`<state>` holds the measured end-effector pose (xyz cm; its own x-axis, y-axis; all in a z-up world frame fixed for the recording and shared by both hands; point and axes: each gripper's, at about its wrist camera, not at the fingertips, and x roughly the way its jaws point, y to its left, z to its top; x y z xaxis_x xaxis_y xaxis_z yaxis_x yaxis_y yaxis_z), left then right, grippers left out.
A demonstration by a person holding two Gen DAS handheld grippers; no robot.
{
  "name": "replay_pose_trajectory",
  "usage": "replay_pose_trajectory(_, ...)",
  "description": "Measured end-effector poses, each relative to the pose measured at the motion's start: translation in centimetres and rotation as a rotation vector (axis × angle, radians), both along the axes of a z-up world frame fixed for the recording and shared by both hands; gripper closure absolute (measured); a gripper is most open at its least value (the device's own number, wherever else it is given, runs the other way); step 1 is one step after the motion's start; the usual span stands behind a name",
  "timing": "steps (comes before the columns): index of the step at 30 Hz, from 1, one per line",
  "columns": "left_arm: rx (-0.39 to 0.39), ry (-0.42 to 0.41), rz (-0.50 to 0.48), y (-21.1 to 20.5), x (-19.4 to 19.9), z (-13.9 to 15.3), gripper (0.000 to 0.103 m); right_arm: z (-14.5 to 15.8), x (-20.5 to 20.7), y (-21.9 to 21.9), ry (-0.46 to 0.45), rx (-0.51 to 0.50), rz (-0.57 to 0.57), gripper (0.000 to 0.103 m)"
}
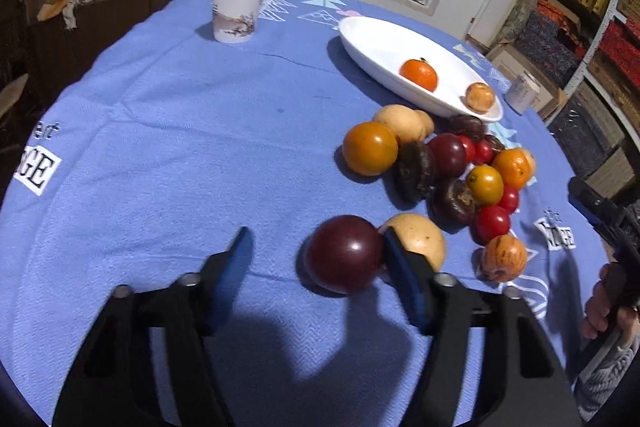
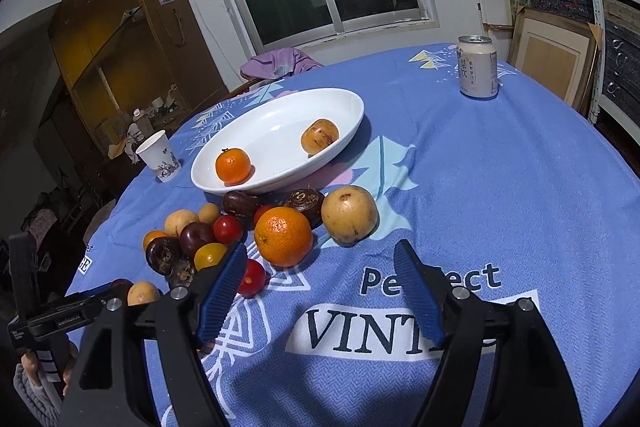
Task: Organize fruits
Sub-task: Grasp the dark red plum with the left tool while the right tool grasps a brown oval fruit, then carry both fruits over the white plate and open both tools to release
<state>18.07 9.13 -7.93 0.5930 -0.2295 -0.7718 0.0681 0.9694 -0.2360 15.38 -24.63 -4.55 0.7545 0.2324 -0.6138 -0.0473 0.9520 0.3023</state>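
Dark red and glossy, a plum (image 1: 343, 253) lies on the blue cloth of the table (image 1: 160, 155) between the fingers of the left gripper (image 1: 318, 251), hard against the right-hand finger (image 1: 404, 279) and well apart from the left-hand one; the fingers stand partly open and only one of them touches the fruit, so it is not clamped. Behind that right-hand finger, at about 2 o'clock from the plum, sits a pale yellow fruit (image 1: 420, 241), and beyond it toward 1 o'clock the heap of mixed fruits (image 1: 448, 167) spreads up to a white oval dish (image 1: 372, 39) holding a mandarin (image 1: 419, 74) and a brownish fruit (image 1: 480, 97). A paper cup (image 1: 237, 7) stands at 11 o'clock, far off. In the right wrist view the right gripper (image 2: 320, 267) stands wide open over bare cloth with nothing between its fingers; an orange (image 2: 283, 235) lies just beyond at 11 o'clock, a cherry tomato (image 2: 251, 278) beside the left-hand finger, a tan fruit (image 2: 349, 214) at 12 o'clock, and a drinks can (image 2: 477, 67) far off at 1 o'clock.
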Motion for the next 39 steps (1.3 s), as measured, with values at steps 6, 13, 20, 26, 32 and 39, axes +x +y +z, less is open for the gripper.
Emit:
replay_pose_trajectory(6, -0.032, 0.009, 0.017, 0.5, 0.5, -0.2, 0.051, 0.0, 0.0, -0.1, 0.000, 0.001, 0.000, 0.026)
replay_pose_trajectory(13, 0.045, -0.008, -0.018, -0.9, 0.8, -0.3, 0.067, -0.4, 0.0, 0.8, 0.008, -0.041, 0.020, 0.026)
replay_pose_trajectory(20, 0.045, -0.011, 0.039, 0.1, 0.7, -0.2, 0.067, -0.6, -0.7, 4.1, 0.014, -0.120, 0.173, 0.026)
replay_pose_trajectory(26, 0.039, -0.036, 0.160, 2.3, 0.4, 0.2, 0.067, -0.8, -2.2, 8.5, -0.020, -0.199, 0.336, 0.029)
replay_pose_trajectory(32, 0.030, -0.032, 0.161, 2.7, 0.3, 0.2, 0.067, -0.8, -2.6, 10.0, 0.004, -0.186, 0.419, 0.054)
replay_pose_trajectory(39, 0.022, -0.014, 0.162, 2.8, 0.4, -0.1, 0.067, -1.8, -1.8, 12.1, 0.073, -0.233, 0.488, 0.067)
